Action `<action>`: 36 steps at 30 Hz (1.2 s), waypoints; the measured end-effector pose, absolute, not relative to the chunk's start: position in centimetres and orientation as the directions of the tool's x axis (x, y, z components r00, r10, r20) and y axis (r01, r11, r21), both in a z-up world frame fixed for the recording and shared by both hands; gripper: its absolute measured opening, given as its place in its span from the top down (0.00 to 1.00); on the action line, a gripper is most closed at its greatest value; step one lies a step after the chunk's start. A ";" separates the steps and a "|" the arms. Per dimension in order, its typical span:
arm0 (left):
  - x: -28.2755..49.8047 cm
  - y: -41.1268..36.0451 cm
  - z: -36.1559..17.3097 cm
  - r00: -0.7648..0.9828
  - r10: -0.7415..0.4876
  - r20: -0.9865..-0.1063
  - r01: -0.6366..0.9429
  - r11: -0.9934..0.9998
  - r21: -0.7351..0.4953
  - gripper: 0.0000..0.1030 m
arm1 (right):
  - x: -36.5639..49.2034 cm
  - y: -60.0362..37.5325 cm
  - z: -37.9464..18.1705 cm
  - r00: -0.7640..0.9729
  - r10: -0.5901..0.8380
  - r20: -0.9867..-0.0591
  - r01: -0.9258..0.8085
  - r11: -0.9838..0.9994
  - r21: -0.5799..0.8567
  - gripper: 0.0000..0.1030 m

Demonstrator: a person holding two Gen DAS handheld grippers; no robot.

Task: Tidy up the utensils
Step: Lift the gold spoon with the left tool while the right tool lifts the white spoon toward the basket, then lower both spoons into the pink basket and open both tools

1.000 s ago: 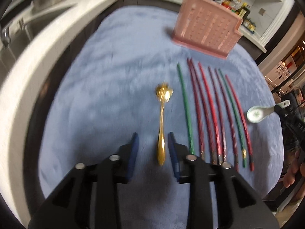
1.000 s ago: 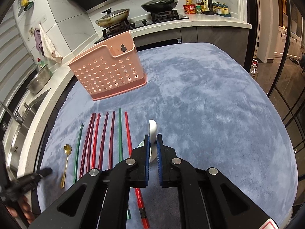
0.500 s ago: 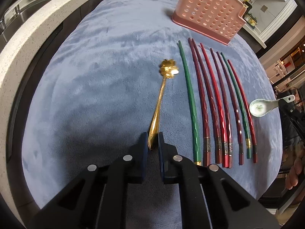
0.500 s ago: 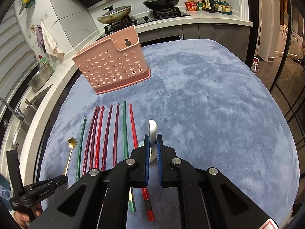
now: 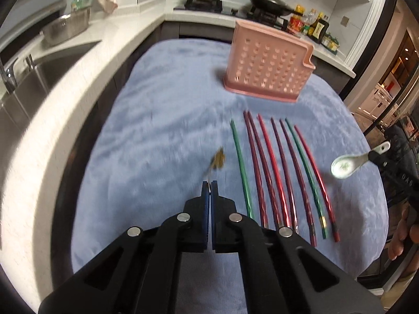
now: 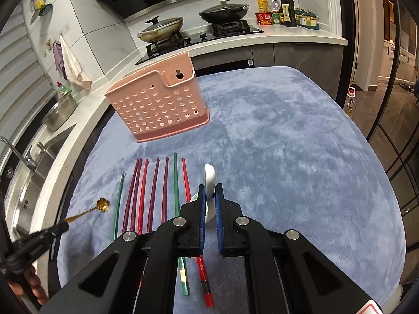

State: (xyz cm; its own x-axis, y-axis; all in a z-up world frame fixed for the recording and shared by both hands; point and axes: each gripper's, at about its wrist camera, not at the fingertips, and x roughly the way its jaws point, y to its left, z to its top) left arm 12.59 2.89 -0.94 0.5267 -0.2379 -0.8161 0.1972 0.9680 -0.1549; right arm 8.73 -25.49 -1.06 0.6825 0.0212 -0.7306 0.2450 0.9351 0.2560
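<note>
My left gripper (image 5: 209, 183) is shut on the handle of a gold flower-bowl spoon (image 5: 218, 160) and holds it above the blue cloth; the spoon also shows in the right wrist view (image 6: 102, 204). My right gripper (image 6: 210, 188) is shut on a white ceramic spoon (image 6: 210, 176), which shows held in the air in the left wrist view (image 5: 345, 166). Several red and green chopsticks (image 5: 272, 167) lie side by side on the cloth. A pink perforated utensil basket (image 5: 269, 62) stands upright beyond them, and shows in the right wrist view (image 6: 157, 104).
A blue cloth (image 6: 288, 144) covers the table. A white counter with a steel sink (image 5: 34, 78) runs along the left. A stove with pans (image 6: 193, 26) and bottles (image 6: 285, 10) lies behind the basket. Dark glass doors (image 6: 392, 104) stand at the right.
My left gripper closed on the gold spoon's handle and lifted it off the cloth. My right gripper kept the white spoon and moved slightly toward the basket.
</note>
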 end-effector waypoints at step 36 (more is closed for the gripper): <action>31.8 -5.7 13.9 0.769 -0.315 -0.556 0.318 0.943 -0.094 1.00 | 29.7 -26.6 6.5 0.779 -0.015 -0.627 0.153 0.974 0.167 0.93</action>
State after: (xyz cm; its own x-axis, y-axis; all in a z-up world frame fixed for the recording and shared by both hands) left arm 31.83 -5.75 13.91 0.7693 -0.3148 -0.5559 0.3179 0.9434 -0.0942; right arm 29.74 -26.60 6.52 0.7788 -0.0149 -0.6271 0.1532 0.9740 0.1670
